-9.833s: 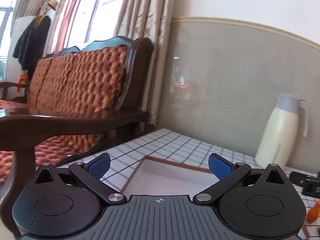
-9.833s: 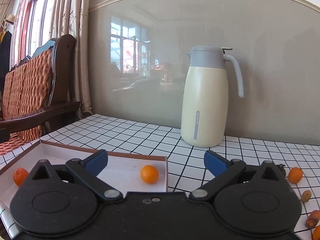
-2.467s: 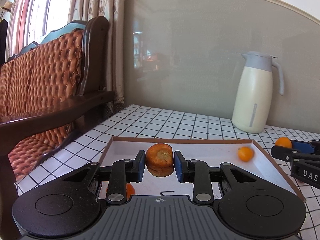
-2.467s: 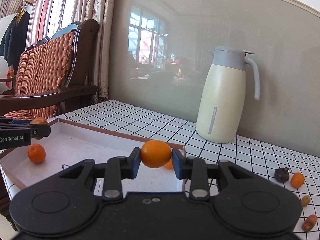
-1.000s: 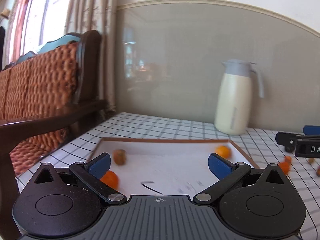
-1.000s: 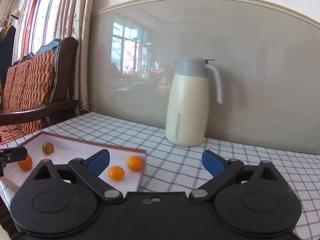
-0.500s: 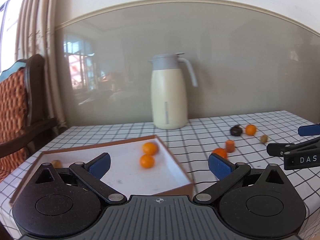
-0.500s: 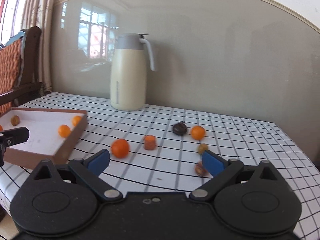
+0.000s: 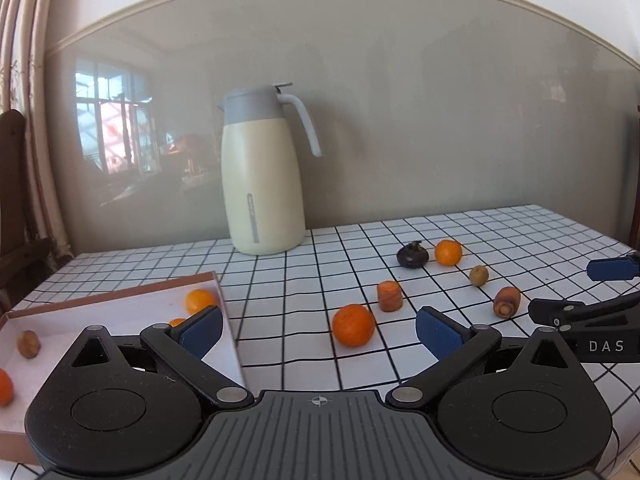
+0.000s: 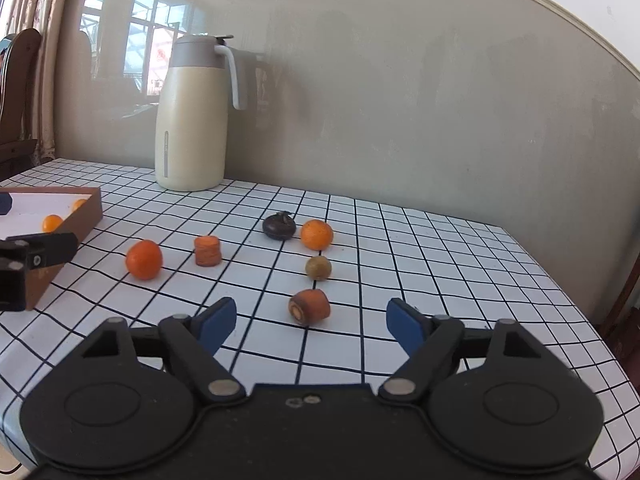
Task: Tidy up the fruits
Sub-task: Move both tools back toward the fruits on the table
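Observation:
My left gripper (image 9: 318, 328) is open and empty, just short of an orange (image 9: 353, 325) on the checked tablecloth. My right gripper (image 10: 310, 322) is open and empty, with a lying carrot chunk (image 10: 310, 307) between its fingertips' line and slightly beyond. Further out lie an upright carrot chunk (image 10: 207, 250), a dark mangosteen (image 10: 279, 226), another orange (image 10: 316, 234), a brown kiwi (image 10: 318, 267) and the near orange (image 10: 143, 259). The brown-rimmed tray (image 9: 120, 290) at left holds oranges (image 9: 200, 300) and a small brown fruit (image 9: 28, 343).
A cream thermos jug (image 9: 262, 176) stands at the back by the wall. The table's right edge (image 10: 560, 280) drops off near a dark chair. The right gripper shows in the left wrist view (image 9: 588, 312), and the left gripper's finger in the right wrist view (image 10: 36, 254).
Both grippers, which earlier released fruit into the tray, have swung right and closer to the loose fruit. Both stay open.

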Available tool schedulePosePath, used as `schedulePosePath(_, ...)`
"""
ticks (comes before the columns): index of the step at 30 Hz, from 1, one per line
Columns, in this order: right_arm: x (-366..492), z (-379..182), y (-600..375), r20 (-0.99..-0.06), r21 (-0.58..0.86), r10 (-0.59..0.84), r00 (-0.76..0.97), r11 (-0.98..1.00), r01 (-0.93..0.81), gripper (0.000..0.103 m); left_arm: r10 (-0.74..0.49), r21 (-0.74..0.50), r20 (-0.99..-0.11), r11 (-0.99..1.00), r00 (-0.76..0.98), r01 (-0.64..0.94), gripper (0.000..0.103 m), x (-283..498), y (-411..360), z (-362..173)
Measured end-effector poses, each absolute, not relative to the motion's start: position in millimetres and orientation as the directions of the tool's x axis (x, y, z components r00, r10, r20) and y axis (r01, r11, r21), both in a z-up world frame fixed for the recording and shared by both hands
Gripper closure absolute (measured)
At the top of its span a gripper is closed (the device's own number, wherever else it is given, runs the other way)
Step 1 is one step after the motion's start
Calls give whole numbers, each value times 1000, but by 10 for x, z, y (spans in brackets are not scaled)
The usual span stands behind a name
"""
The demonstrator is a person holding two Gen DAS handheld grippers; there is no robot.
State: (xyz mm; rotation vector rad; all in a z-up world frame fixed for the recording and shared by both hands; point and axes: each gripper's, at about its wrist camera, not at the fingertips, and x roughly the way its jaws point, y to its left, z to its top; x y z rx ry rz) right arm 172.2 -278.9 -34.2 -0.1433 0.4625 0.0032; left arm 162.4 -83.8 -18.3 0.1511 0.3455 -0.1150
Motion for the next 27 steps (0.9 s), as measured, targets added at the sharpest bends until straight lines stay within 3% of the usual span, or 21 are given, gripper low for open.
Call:
schedulePosePath(2,1799,-372,-2809,-456,-129,-29,890,991,-34,34,-86,131,-361,981,929,142,3,1696,-912,-221)
schedulePosePath(5,1897,-458,-2821,-480,-129,-25,877,991,-42,37,-88,115,-406,983,910,146,21,1860,-997,-296)
schedulePosePath(16,2134,-546,-2875,-516,-107,-4,856,992,-60,56,-71,56,-481,992,874,112,30,2328,-1100,-497)
schedulePosePath(27,2378,-603,-2834,-524,-127,7,852,988,-87,62,-66,46,-519,993,852,105,31,2544,-1107,-592)
